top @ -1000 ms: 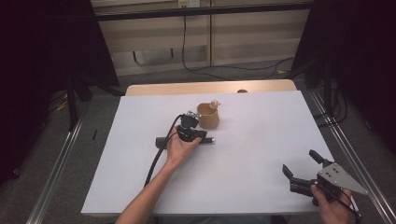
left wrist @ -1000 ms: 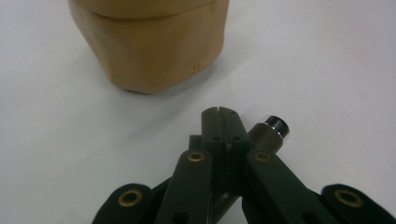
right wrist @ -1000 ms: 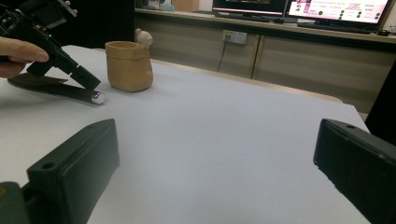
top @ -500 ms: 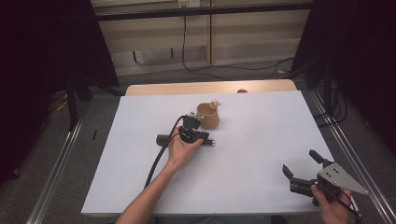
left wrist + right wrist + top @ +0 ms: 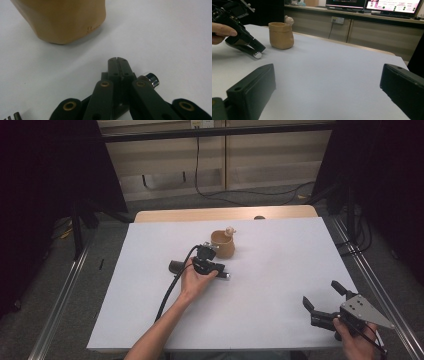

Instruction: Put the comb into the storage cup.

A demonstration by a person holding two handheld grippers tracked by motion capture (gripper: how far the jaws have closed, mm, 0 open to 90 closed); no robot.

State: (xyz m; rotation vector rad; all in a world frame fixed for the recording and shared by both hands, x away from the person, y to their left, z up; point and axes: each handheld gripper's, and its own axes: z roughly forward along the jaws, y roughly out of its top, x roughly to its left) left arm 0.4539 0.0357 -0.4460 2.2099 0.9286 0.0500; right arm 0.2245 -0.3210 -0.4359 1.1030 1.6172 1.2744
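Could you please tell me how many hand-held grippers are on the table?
2: the left hand-held gripper beside the tan cup, and the right hand-held gripper at the table's near right corner.

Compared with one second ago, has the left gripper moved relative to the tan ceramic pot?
Yes, slightly. The left gripper, jaws closed, has edged toward the table's near side and a little right, away from the tan ceramic pot, which stayed put.

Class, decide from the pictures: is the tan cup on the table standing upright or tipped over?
Upright. The tan cup rests on its base on the white table, with its rim facing up.
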